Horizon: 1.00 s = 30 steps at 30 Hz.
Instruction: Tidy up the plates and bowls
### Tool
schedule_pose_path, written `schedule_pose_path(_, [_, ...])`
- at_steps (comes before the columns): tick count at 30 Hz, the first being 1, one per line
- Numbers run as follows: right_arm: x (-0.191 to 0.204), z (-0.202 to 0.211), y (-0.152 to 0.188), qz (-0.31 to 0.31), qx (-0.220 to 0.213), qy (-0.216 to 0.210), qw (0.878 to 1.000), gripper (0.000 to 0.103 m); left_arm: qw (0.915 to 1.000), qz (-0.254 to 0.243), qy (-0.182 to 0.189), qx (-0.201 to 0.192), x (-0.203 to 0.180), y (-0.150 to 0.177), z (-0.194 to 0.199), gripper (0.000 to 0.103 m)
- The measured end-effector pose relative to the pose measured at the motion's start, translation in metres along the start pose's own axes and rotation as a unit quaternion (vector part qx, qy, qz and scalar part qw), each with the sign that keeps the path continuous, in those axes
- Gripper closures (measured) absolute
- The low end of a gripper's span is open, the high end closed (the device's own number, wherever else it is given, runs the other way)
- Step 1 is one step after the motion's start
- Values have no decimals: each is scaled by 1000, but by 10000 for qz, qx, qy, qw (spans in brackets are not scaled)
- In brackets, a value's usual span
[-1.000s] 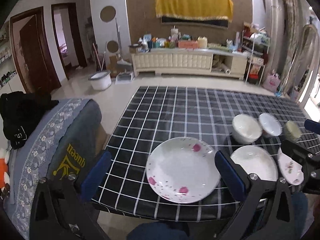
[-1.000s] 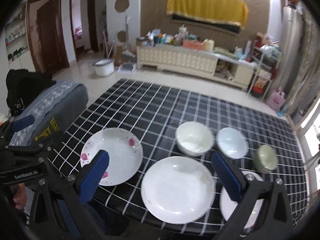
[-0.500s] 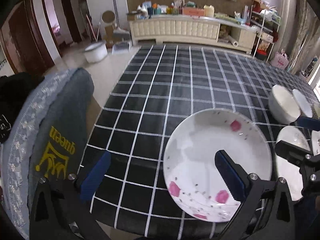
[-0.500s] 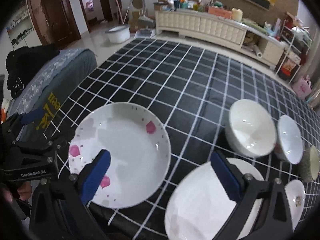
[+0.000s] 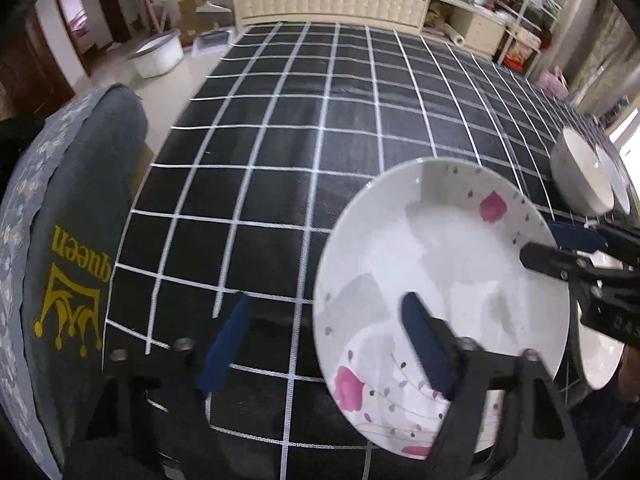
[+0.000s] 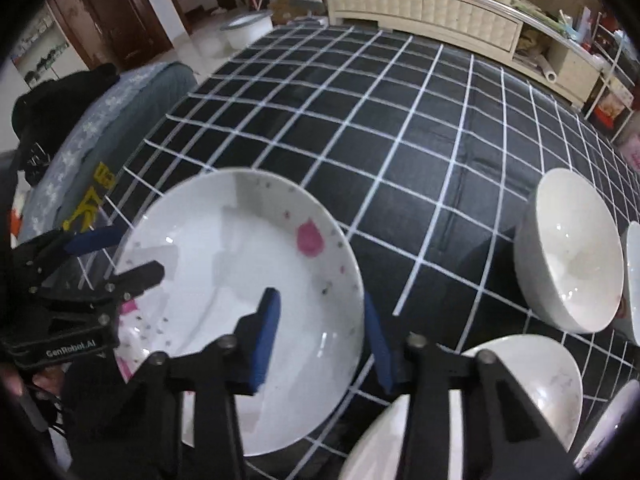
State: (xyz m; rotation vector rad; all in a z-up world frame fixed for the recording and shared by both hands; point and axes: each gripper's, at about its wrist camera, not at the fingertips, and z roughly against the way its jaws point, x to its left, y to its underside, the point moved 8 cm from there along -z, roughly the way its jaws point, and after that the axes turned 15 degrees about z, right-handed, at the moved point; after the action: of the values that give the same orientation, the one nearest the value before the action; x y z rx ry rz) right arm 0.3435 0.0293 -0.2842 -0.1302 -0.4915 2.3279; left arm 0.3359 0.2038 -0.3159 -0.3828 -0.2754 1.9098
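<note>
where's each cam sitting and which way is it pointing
Left wrist: rides the left claw, facing across the black checked tablecloth toward the cream cabinet; its fingers straddle the near rim of the white pink-flowered plate, with the right claw at right.
Right wrist: rides the right claw, facing alike, fingers straddling that plate's right rim; left claw at left.
Shared: plate, tablecloth, white bowl.

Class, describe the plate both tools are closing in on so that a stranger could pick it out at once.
Start at the black tablecloth with white grid lines and go to its near left part. The plate lies there, left of the plain white plate and bowl. It alone carries pink flower marks and small grey specks.
</note>
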Motion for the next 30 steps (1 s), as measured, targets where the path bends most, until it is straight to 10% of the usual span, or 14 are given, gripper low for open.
schedule_pose_path(4, [-2, -9, 13, -111, 342, 3, 9994, 70, 9995, -55, 177, 238, -6, 7, -8, 73])
schedule_pose_path(11, [-15, -3, 19, -542, 214, -62, 9983, 83, 9990, 224, 271, 269, -5, 5, -7, 82])
schedule_pose_path(30, [-11, -4, 6, -496, 132, 177, 9985, 83, 9997, -84, -214, -111, 5, -5, 0, 83])
